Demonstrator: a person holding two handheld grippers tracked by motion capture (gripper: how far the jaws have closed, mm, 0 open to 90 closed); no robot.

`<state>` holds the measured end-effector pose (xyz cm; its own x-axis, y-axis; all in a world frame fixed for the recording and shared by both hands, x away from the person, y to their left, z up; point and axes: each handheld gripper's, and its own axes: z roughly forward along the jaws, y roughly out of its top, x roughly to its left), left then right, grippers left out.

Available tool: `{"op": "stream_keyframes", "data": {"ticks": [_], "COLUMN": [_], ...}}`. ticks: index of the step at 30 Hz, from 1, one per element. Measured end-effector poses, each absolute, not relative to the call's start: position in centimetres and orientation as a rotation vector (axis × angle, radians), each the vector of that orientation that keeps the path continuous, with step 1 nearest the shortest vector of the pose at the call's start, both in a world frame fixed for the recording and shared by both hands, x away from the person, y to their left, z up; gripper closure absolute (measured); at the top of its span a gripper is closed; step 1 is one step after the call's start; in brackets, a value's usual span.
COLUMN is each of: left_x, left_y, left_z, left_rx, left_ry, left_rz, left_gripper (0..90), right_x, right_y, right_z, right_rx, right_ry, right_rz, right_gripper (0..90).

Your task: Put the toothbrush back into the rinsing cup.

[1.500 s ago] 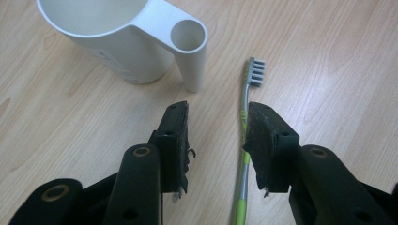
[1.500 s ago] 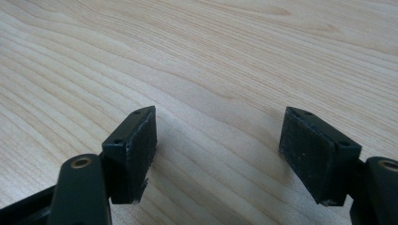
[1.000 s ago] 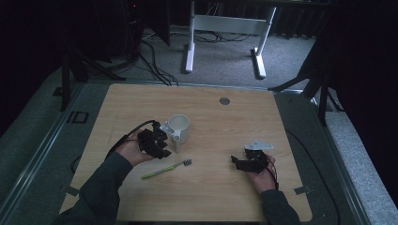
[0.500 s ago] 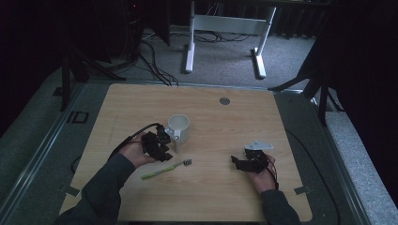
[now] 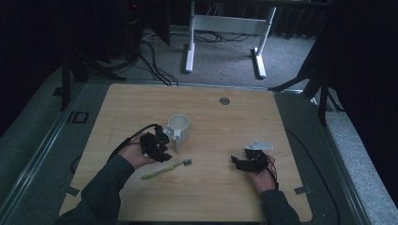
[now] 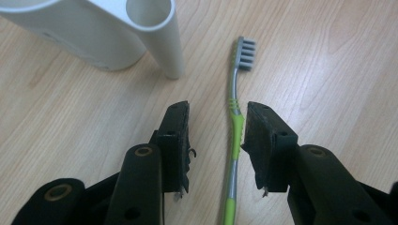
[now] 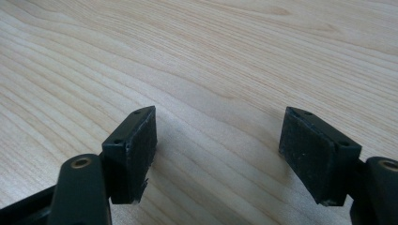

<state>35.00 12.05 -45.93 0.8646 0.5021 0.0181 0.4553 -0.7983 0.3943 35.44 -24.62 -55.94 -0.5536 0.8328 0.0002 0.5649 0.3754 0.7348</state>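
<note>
1. The toothbrush (image 6: 233, 140) is lying flat on the bench (image 5: 216, 197), just beside the white holder cup (image 6: 108, 33).
2. The left claw (image 6: 217, 140) has just been opening — straddling the handle, gripping nothing.
3. The right claw (image 7: 218, 150) is resting released.
4. Light, stiff, slippery plastic — likely best pinched mid-handle.

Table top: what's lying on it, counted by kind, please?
White cup: 1
Green toothbrush: 1
Hand-held tools: 2, left tool by the cup, right tool apart
Total: 4
</note>
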Motion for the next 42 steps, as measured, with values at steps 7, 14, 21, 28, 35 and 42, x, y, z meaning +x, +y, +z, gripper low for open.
{"op": "stream_keyframes", "data": {"ticks": [7,14,21,28,35,42], "left_x": [34.8,34.8,34.7,34.8,34.8,34.9], "left_y": [12.0,11.7,11.4,11.3,11.0,10.6], "left_z": [-46.7,-46.9,-47.2,-47.5,-47.9,-48.3], "left_rx": [2.678,2.696,2.713,2.725,2.746,2.770], "left_ry": [0.706,0.692,0.684,0.674,0.668,0.668], "left_rz": [0.131,0.108,0.076,0.041,0.021,0.003], "left_gripper": [61.6,62.0,63.8,66.6,67.9,69.7], "right_x": [35.4,35.4,35.4,35.4,35.4,35.4], "right_y": [-24.6,-24.6,-24.6,-24.6,-24.6,-24.6], "right_z": [-55.9,-55.9,-55.9,-55.9,-55.9,-55.9], "right_rx": [1.214,1.214,1.214,1.214,1.214,1.214], "right_ry": [2.271,2.271,2.271,2.271,2.272,2.272], "right_rz": [0.992,0.992,0.992,0.992,0.992,0.992], "right_gripper": [27.5,27.5,27.5,27.5,27.5,27.5]}}
